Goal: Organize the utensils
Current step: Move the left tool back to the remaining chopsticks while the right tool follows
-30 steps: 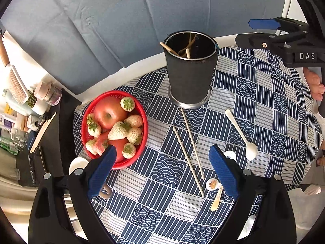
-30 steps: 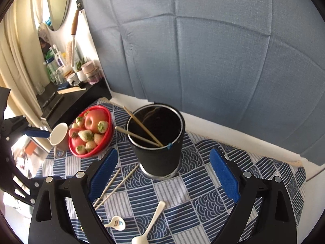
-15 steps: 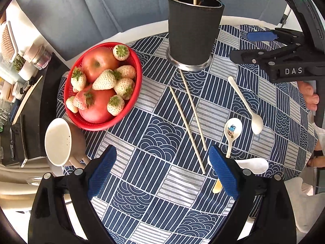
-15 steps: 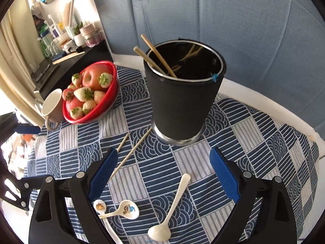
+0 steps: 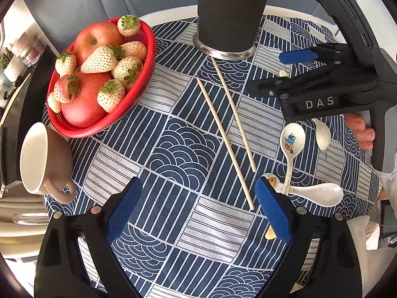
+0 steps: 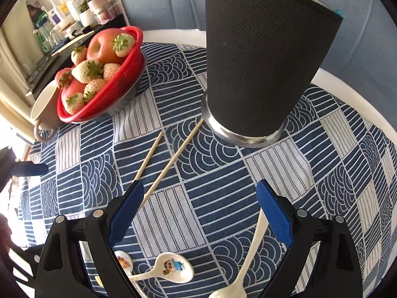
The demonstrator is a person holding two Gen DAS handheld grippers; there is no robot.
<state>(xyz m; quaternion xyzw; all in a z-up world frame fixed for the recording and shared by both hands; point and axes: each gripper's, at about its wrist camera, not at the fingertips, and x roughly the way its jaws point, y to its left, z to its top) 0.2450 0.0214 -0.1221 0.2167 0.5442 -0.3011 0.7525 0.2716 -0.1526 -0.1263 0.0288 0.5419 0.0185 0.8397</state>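
Two wooden chopsticks (image 5: 224, 142) lie side by side on the blue patterned tablecloth, running from the black utensil cup (image 5: 233, 15) toward me. My left gripper (image 5: 198, 208) is open and empty, low over the cloth just left of their near ends. White ceramic spoons (image 5: 291, 144) lie to the right. My right gripper (image 6: 198, 211) is open and empty, low over the cloth in front of the cup (image 6: 263, 59), with the chopsticks (image 6: 171, 164) at its left finger and a long white spoon (image 6: 250, 255) by its right finger. The right gripper also shows in the left wrist view (image 5: 287, 72).
A red basket of apples and strawberries (image 5: 99, 74) stands at the left, with a tan mug (image 5: 42, 159) on its side nearer me. A dark shelf with bottles (image 6: 62, 24) is beyond the table's left edge. A blue-grey padded wall is behind.
Both grippers have dropped lower and closer to the tablecloth. The cup now fills the top of both views, and the chopsticks and spoons look much nearer.
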